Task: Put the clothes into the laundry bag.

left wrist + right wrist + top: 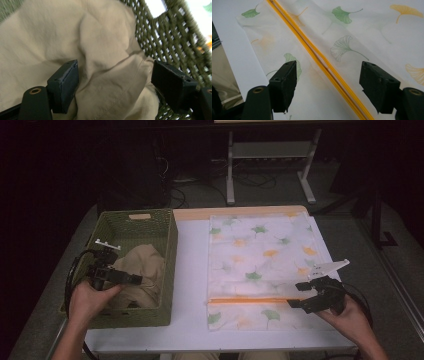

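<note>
A crumpled beige cloth (pixel 141 270) lies inside a green woven basket (pixel 169 240) at the table's left. My left gripper (pixel 131 279) reaches into the basket, open, its jaws straddling a fold of the beige cloth (pixel 105 62) without closing on it. A white bag printed with green and orange leaves (pixel 265 255) lies flat at the right, with an orange zip strip (pixel 247 300) near its front end. My right gripper (pixel 296 295) stands open just above the strip's right end. In the right gripper view the orange strip (pixel 317 60) runs between the parted jaws.
The white tabletop (pixel 190 270) shows between basket and bag. A basket wall (pixel 175 45) rises right of the left gripper. A metal stand (pixel 270 150) and cables sit on the floor behind the table.
</note>
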`<act>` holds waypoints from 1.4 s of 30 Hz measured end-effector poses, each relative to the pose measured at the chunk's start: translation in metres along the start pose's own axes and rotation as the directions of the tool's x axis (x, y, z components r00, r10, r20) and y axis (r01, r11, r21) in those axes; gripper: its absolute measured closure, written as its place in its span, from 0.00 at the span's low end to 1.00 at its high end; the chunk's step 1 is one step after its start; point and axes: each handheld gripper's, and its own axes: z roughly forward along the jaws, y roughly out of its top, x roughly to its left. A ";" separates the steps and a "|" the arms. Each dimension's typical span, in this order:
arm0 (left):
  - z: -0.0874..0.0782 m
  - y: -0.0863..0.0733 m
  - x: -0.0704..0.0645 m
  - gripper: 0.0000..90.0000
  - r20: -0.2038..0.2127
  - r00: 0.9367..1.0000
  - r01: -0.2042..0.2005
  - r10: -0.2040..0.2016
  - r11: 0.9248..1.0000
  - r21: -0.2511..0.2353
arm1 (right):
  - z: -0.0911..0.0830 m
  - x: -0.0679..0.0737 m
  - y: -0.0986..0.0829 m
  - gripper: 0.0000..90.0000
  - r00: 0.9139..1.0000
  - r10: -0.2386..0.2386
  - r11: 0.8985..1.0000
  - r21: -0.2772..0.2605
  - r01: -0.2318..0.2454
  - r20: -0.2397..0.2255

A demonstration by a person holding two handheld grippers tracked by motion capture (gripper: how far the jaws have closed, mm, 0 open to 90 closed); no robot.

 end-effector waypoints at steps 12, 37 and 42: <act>0.024 0.014 -0.007 0.28 -0.087 0.996 0.019 -0.003 0.982 0.189 | 0.034 -0.017 0.027 0.40 0.990 -0.126 0.986 0.100 0.131 -0.056; 0.035 0.009 -0.004 0.85 -0.091 0.995 -0.022 0.045 0.971 0.237 | 0.082 -0.012 0.035 0.95 0.961 -0.270 0.937 0.216 0.276 -0.057; 0.027 0.004 0.002 0.87 -0.053 0.999 -0.002 0.011 0.985 0.175 | 0.080 -0.014 0.045 0.97 0.970 -0.228 0.943 0.229 0.243 -0.088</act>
